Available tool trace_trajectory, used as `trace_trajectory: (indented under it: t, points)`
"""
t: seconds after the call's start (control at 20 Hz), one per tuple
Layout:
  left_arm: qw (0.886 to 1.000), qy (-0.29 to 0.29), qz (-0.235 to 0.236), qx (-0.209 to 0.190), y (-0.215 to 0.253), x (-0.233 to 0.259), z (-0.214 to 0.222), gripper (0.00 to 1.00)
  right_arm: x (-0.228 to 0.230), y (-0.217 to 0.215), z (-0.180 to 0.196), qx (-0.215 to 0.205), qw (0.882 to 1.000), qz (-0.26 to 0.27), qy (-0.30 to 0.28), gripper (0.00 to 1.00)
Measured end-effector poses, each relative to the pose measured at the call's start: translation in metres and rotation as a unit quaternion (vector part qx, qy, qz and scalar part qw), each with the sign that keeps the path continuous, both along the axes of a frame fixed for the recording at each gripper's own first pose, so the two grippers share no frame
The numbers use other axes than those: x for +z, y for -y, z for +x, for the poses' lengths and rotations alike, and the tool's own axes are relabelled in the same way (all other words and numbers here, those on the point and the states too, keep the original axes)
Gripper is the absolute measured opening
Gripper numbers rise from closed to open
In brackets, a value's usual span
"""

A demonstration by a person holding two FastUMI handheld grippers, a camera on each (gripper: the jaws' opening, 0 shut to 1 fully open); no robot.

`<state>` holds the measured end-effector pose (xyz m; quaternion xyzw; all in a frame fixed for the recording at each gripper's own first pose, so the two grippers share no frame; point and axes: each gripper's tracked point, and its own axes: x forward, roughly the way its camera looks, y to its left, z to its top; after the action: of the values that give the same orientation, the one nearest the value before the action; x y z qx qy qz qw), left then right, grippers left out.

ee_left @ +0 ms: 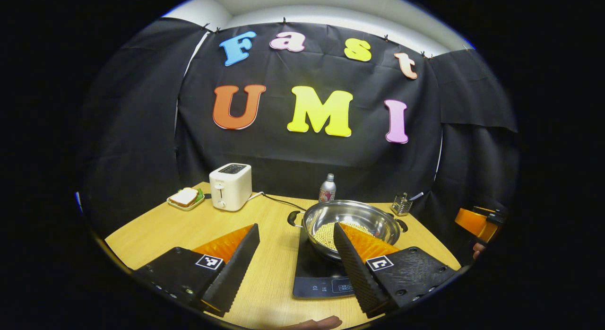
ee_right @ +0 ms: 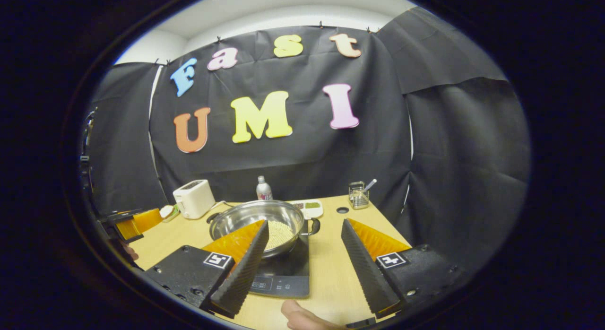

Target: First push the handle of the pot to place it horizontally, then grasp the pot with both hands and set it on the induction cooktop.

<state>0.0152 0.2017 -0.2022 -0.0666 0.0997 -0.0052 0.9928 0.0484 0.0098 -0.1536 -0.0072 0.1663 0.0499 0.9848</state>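
Left gripper view: left tool (ee_left: 295, 235) is hanging wide, gripping nothing, over the counter (ee_left: 156, 230) left of the pot (ee_left: 350, 223). Pot is already sitting on the cooktop (ee_left: 314, 273), handles (ee_left: 294, 218) pointing out sideways, pale grains inside. Looks like placement is done, so the job now is backing off clean: I'd be pulling straight back, keeping that right-hand finger off the rim so the pot isn't getting nudged.

Right gripper view: right tool (ee_right: 305, 238) is also gaping wide and empty, hovering near the pot's (ee_right: 257, 219) right handle (ee_right: 314, 226). Pot is resting roughly centred on the cooktop (ee_right: 283, 278), though the fingers are hiding the base edge, so can't confirm it's fully flat. A hand (ee_right: 302, 318) is showing at the bottom. Lift away first, then retreat, avoiding the handle.
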Motion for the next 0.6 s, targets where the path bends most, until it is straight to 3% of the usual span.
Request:
trace_trajectory:
  t: [0.2,0.6]
  points:
    - [0.999,0.037,0.009,-0.007,0.005,0.038,-0.038,0.94,0.037,0.002,-0.033,-0.003,0.999,0.001,0.032,0.98]
    - [0.993,0.108,0.041,-0.009,0.013,0.102,-0.103,0.93,0.101,0.009,-0.088,0.002,0.995,-0.009,0.102,0.96]
